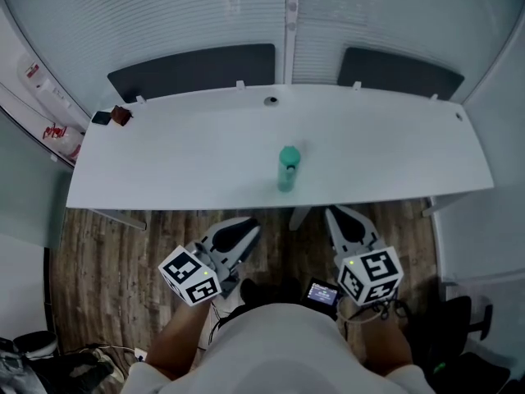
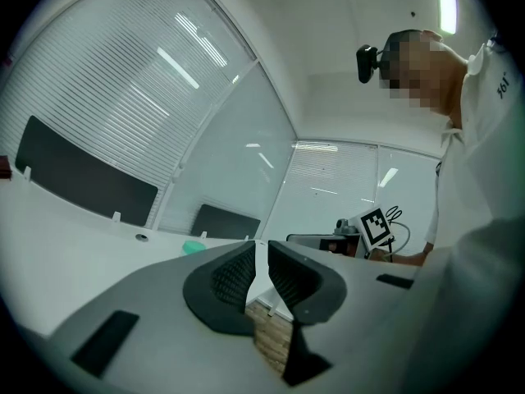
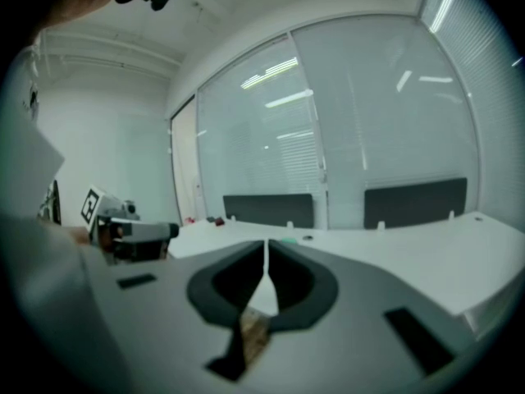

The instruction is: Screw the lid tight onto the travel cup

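Note:
A green travel cup (image 1: 287, 169) with its green lid on top stands upright on the white table (image 1: 189, 154), near the front edge at the middle. Only its lid (image 2: 194, 246) peeks over the left gripper's body in the left gripper view, and a sliver of it (image 3: 289, 241) shows in the right gripper view. My left gripper (image 1: 253, 230) hangs shut and empty off the table's front edge, left of the cup. My right gripper (image 1: 332, 216) is shut and empty too, just off the edge right of the cup. Neither touches the cup.
A small dark and red object (image 1: 115, 116) lies at the table's far left corner. A cable hole (image 1: 270, 101) sits at the back middle. Two dark panels (image 1: 193, 71) stand behind the table against glass walls. Wooden floor (image 1: 107, 253) lies below the front edge.

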Action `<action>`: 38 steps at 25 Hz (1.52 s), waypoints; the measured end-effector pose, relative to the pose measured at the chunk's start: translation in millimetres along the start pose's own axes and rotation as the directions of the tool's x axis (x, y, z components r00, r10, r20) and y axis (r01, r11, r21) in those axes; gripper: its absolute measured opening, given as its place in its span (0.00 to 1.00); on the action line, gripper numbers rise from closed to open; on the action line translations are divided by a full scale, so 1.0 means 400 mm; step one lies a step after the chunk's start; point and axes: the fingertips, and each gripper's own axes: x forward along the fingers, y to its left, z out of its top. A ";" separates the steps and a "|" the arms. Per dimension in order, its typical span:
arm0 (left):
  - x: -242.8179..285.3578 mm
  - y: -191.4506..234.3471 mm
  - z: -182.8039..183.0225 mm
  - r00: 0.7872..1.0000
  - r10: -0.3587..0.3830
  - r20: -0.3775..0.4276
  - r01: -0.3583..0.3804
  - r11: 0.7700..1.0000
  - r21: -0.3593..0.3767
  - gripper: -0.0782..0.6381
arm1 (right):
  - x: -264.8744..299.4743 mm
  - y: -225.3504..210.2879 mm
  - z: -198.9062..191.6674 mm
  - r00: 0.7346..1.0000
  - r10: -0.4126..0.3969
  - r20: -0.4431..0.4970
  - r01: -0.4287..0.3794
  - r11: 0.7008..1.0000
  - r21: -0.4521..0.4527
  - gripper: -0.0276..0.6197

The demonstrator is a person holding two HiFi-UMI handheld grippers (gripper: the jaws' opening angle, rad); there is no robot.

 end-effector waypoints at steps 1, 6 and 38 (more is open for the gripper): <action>0.000 -0.004 -0.004 1.000 0.007 -0.001 -0.007 1.000 -0.002 0.21 | -0.004 -0.001 -0.004 1.000 0.006 -0.003 -0.006 1.000 0.000 0.09; 0.002 -0.034 -0.026 0.999 0.049 0.008 -0.048 0.999 -0.015 0.21 | -0.022 -0.010 -0.023 0.998 0.052 -0.021 -0.052 0.999 -0.007 0.09; -0.246 -0.139 -0.103 0.997 0.077 0.016 -0.076 0.996 -0.047 0.21 | -0.157 0.161 -0.123 1.000 0.010 -0.026 -0.010 1.000 0.011 0.08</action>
